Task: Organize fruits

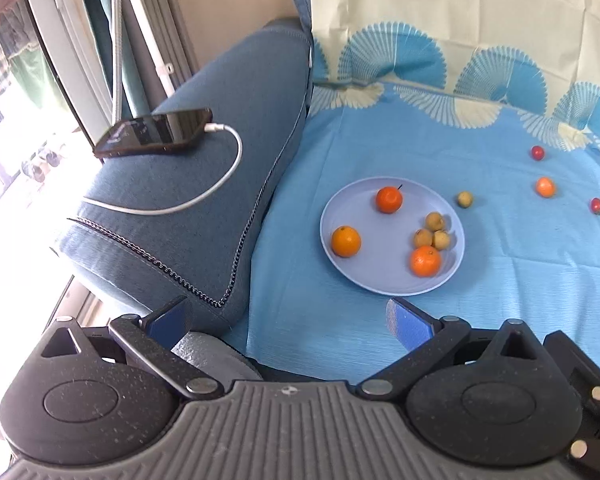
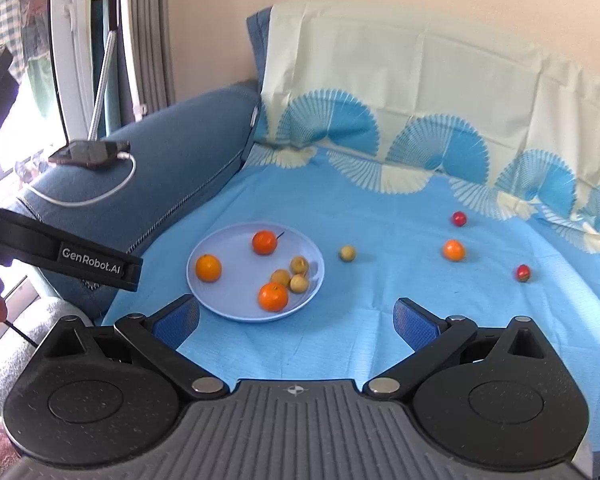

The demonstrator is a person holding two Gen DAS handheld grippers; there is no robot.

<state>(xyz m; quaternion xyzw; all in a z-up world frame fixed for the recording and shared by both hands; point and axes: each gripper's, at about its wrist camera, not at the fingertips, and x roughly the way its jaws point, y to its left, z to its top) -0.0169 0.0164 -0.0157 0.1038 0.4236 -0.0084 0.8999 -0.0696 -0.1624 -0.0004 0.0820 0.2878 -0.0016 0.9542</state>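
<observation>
A pale blue plate (image 1: 380, 284) (image 2: 220, 308) lies on the blue cloth and holds three oranges (image 1: 345, 241) (image 2: 208, 267) and three small tan fruits (image 1: 435, 222) (image 2: 299, 265). Loose on the cloth to its right lie one tan fruit (image 1: 464, 199) (image 2: 347, 253), one orange (image 1: 545, 187) (image 2: 453, 250) and two small red fruits (image 1: 537, 153) (image 2: 459, 218). My left gripper (image 1: 288, 320) is open and holds nothing, hanging back from the plate's near side. My right gripper (image 2: 296, 322) also stands open with nothing between its blue pads (image 2: 414, 326), just short of the plate.
A blue sofa armrest (image 1: 220, 140) (image 2: 172, 160) rises left of the plate, with a phone (image 1: 156, 132) (image 2: 88, 152) and white charging cable on it. A cream-and-blue patterned cloth drapes the backrest (image 2: 420, 80). The other gripper's black strap (image 2: 80, 260) and a hand show at left.
</observation>
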